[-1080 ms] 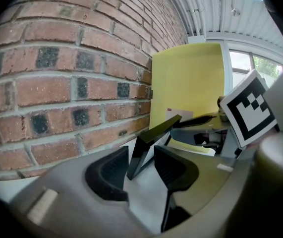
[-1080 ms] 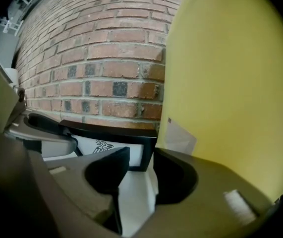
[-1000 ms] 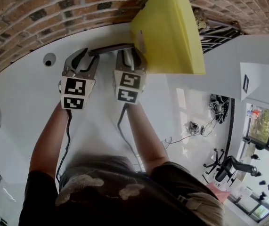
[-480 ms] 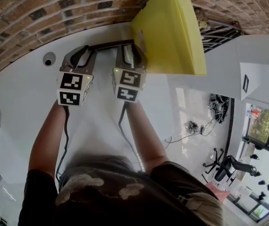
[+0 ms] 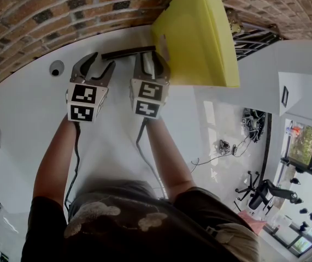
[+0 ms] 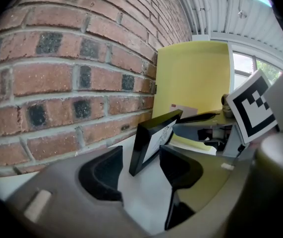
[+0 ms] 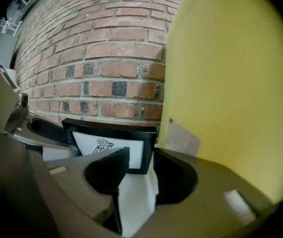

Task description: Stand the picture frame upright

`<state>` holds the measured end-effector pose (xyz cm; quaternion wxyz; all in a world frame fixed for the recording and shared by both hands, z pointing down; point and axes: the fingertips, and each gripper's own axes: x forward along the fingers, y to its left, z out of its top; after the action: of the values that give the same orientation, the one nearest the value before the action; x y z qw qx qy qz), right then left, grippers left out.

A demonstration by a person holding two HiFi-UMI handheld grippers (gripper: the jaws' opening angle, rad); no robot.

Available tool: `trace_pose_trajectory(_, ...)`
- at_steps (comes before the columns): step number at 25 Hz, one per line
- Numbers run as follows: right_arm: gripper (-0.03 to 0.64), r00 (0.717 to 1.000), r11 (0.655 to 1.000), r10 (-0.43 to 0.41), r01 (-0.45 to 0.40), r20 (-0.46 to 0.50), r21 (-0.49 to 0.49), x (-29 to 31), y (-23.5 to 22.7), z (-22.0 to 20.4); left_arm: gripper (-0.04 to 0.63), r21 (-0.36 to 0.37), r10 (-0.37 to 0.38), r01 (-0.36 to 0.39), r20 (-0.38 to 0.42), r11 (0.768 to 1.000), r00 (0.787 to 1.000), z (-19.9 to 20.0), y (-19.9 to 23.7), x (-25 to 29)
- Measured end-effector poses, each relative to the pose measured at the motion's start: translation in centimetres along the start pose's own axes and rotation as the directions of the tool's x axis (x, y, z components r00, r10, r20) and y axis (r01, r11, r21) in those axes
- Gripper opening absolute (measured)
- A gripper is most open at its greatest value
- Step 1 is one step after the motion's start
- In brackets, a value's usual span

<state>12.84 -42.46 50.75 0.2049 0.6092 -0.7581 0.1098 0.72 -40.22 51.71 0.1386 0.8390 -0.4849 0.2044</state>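
The black picture frame [image 5: 128,51] stands upright on the white table, close to the brick wall, with its printed white picture facing me. My left gripper [image 5: 102,60] is at the frame's left end. Its jaws have just been opening, and the frame's [image 6: 156,138] near edge stands in the gap without the pads pressing on it. My right gripper [image 5: 150,58] is at the frame's right end. Its jaws are apart over bare table, and the frame's [image 7: 109,145] right corner shows just beyond the fingertips.
A large yellow box [image 5: 196,34] stands right of the frame, hard against my right gripper. The brick wall [image 5: 46,15] runs directly behind the frame. A round cable hole [image 5: 57,69] sits in the table [image 5: 30,113] to the left.
My left gripper's jaws narrowed at the frame's left end half a second ago and have spread apart again. The frame's left end sits slightly nearer the wall. The right gripper has not moved.
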Motion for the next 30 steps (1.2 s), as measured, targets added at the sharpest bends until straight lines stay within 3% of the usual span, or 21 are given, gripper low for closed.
trace_pose_trajectory(8,0.169,1.000,1.000,0.005,-0.005,-0.012,0.002,0.2,0.2,-0.2,0.250,-0.028,0.007,-0.007,-0.001,1.000,1.000,-0.5,0.1,-0.3)
trace_pose_trajectory(11,0.169,1.000,1.000,0.006,-0.006,-0.010,0.002,0.3,0.3,-0.1,0.223,-0.036,0.017,-0.016,0.017,0.999,1.000,0.0,0.5,-0.3)
trace_pose_trajectory(16,0.169,1.000,1.000,0.006,-0.006,-0.012,0.001,0.5,0.2,-0.2,0.196,-0.024,0.008,-0.007,0.022,1.000,1.000,0.4,0.4,0.0)
trace_pose_trajectory(30,0.178,1.000,1.000,0.015,-0.015,-0.028,0.008,0.2,0.4,-0.8,0.201,-0.022,0.010,-0.010,0.002,1.000,1.000,-0.3,0.3,0.0)
